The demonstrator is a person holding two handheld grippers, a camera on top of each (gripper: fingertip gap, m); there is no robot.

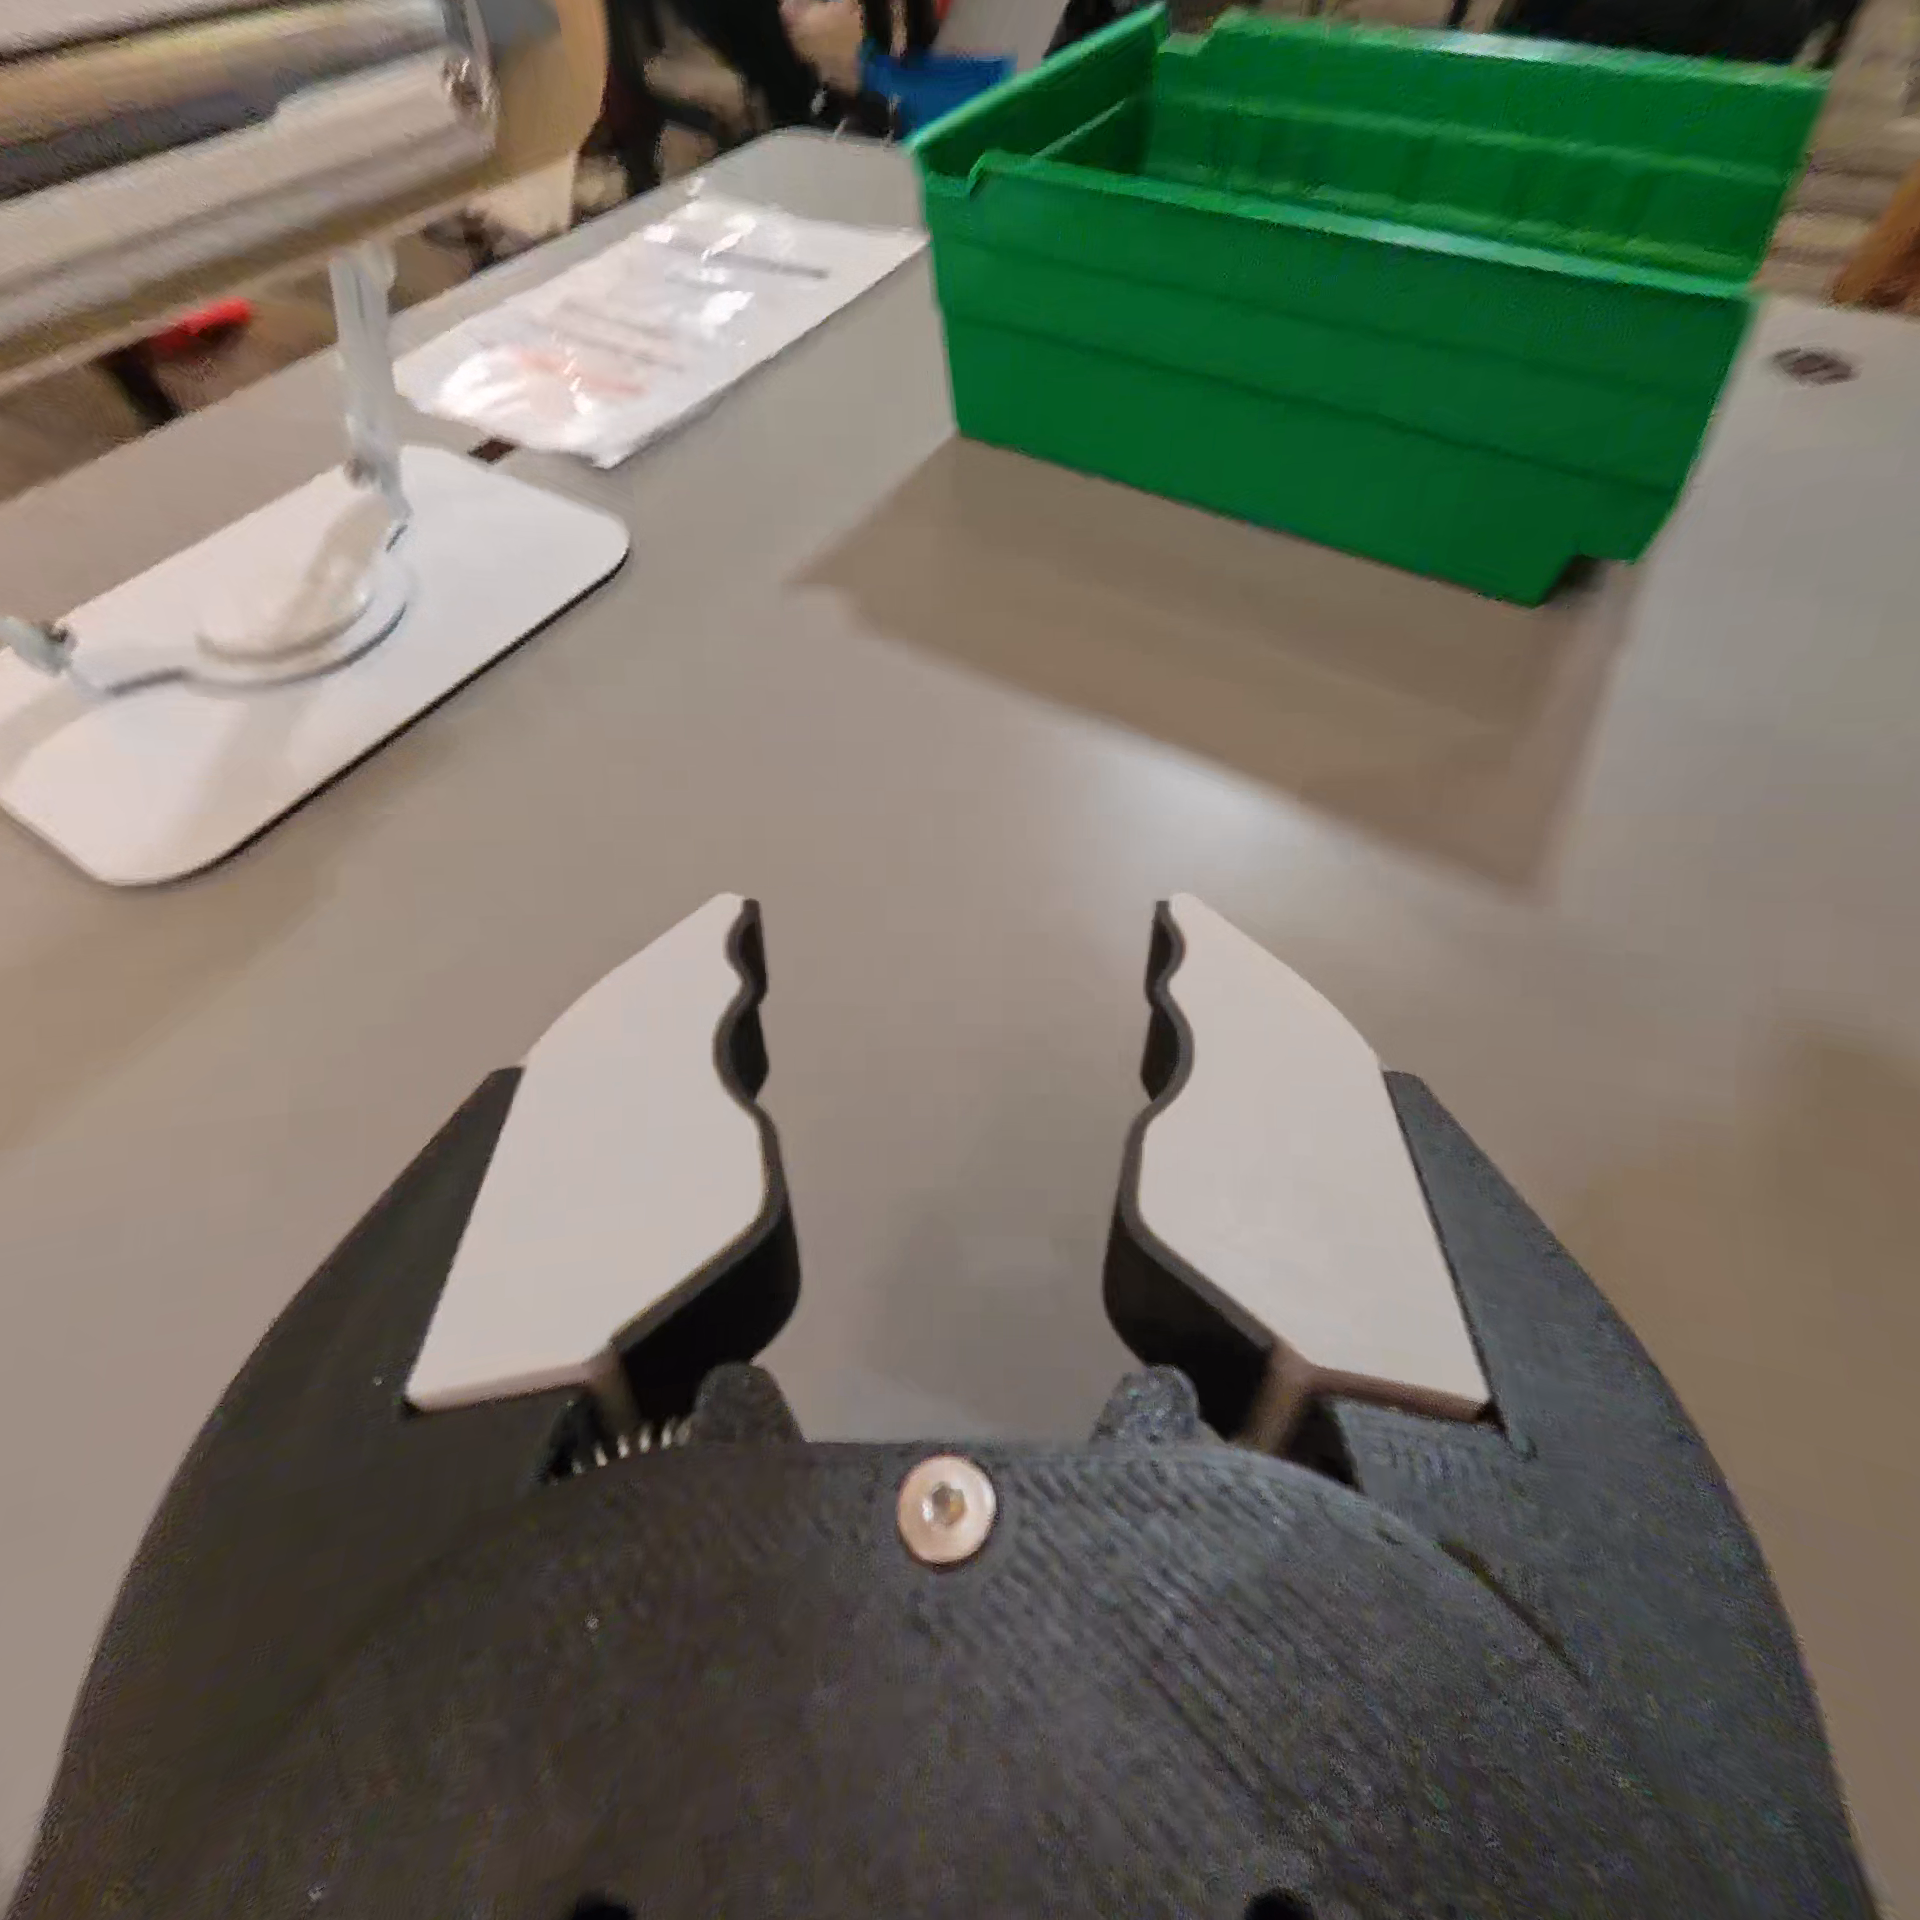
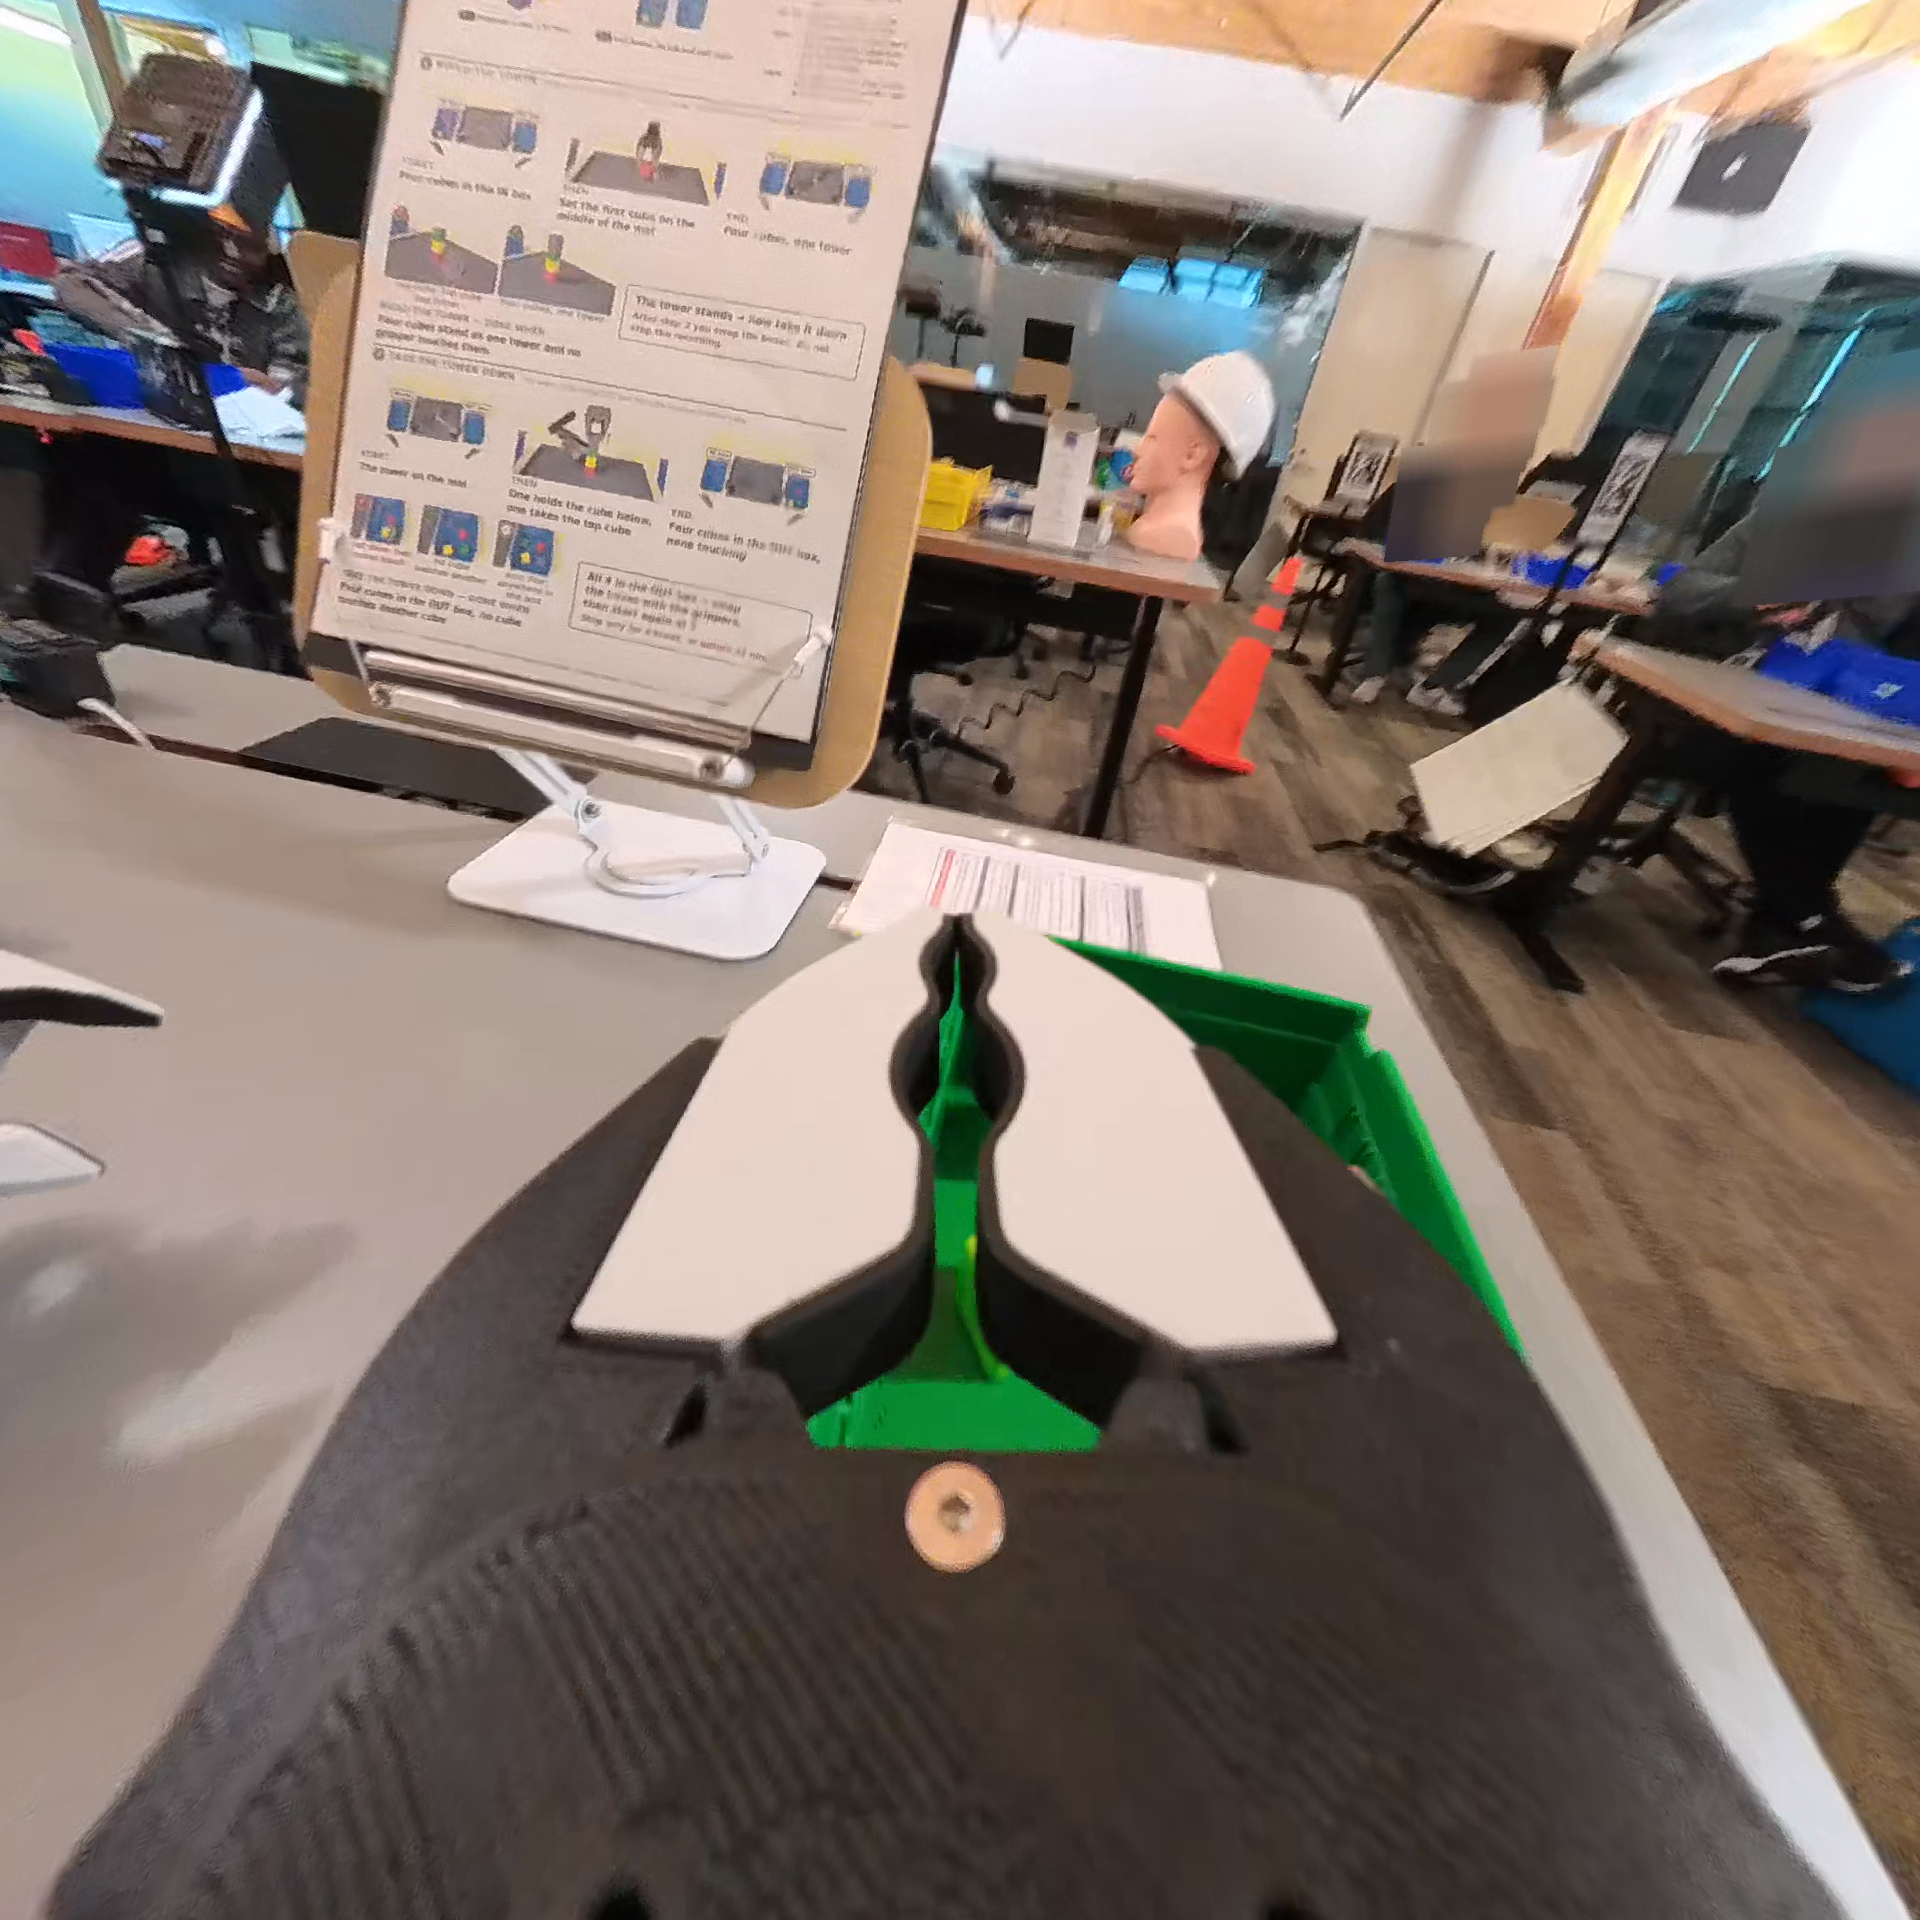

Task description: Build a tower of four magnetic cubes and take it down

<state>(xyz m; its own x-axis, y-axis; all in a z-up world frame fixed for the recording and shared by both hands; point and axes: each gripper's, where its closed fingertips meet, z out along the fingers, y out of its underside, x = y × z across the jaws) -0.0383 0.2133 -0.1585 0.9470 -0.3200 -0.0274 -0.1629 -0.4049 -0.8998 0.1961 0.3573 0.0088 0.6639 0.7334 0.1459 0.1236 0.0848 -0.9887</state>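
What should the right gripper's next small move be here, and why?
Probably lift slightly. The right gripper looks shut on a wall of the green bin, which shows between its fingers; the bin rests on the grey table. The left gripper is open, holds nothing and is short of the bin, so only the right one could carry it.

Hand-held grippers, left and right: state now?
Left hand-held gripper: open, empty, above bare grey table.
Right hand-held gripper: shut on the wall of the green bin.
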